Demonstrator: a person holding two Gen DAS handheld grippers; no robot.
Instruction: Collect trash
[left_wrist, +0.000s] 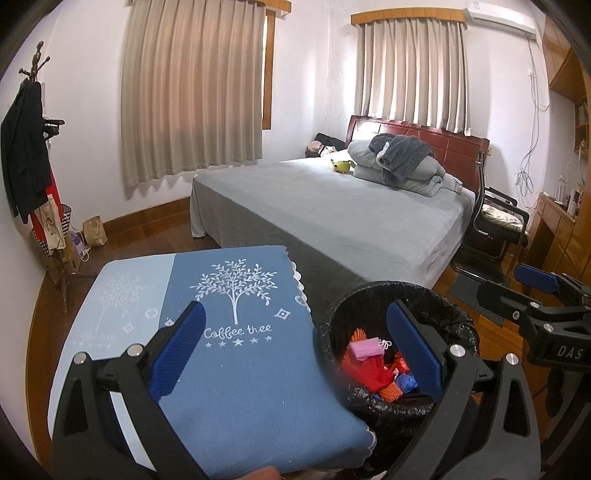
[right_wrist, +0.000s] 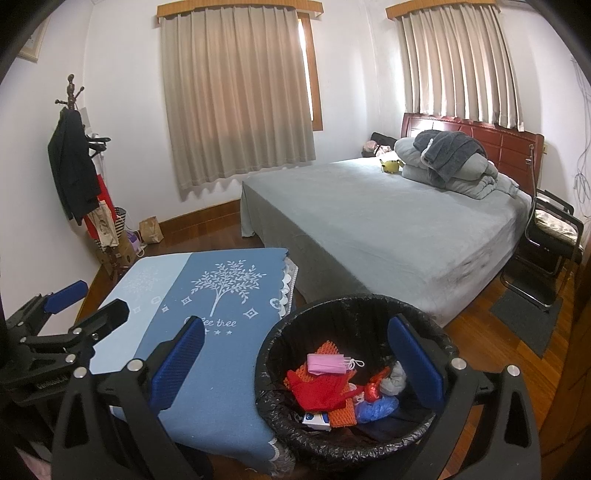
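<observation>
While both tools gape, crinkled black-lined bin (right_wrist: 354, 439) holds trash.

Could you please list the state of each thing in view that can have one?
Left hand-held gripper: open, empty.
Right hand-held gripper: open, empty.
Trash bin: upright, lined with a black bag, partly filled with trash.
Pink face mask: lying on top of the trash.
Table: covered with a blue cloth.
Curtains: drawn.

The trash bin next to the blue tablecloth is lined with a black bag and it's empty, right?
Not empty. The right wrist view shows the trash bin, lined with a black bag beside the blue tablecloth, already holding trash, including a pink mask and red scraps.
</observation>
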